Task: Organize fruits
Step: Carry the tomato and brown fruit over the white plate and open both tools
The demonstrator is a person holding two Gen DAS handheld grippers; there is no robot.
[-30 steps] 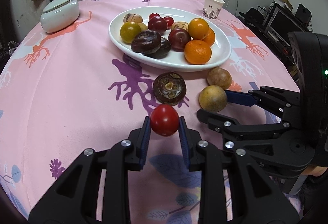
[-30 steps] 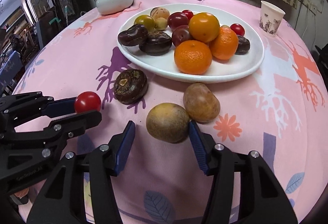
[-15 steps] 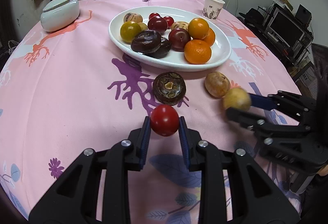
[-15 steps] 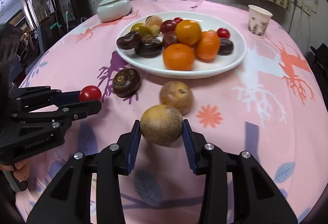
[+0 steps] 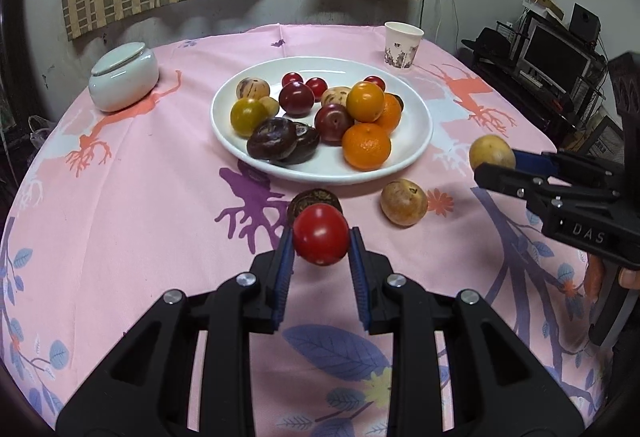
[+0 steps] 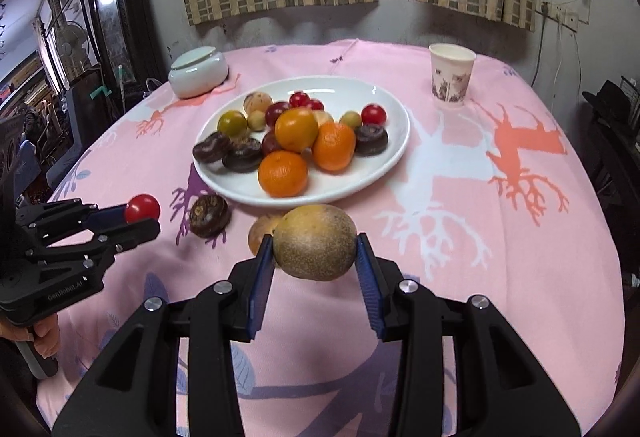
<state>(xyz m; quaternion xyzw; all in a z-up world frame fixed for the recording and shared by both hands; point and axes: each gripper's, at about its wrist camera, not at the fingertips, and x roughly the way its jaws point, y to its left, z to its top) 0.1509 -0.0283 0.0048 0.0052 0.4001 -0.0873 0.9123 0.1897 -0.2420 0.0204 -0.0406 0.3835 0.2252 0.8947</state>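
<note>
The left gripper point(image 5: 320, 249) is clamped on a small round glossy red fruit point(image 5: 320, 235), held clear above the near edge of the round table under a pink printed tablecloth point(image 5: 160, 197). The right gripper point(image 6: 315, 257) has just been closing and now pinches a round speckled tan-yellow fruit point(image 6: 315, 241) between its blue pads, lifted off the cloth. On the cloth, by the near rim of the wide white oval plate point(image 5: 416, 141) heaped with oranges, plums and dark fruits at the table's middle, lie a dark brown flattened fruit point(image 6: 209, 215) and a second tan round fruit point(image 5: 403, 201). A white paper cup point(image 6: 452, 77) and a pale lidded ceramic jar point(image 5: 123, 76) stand toward the far edge.
</note>
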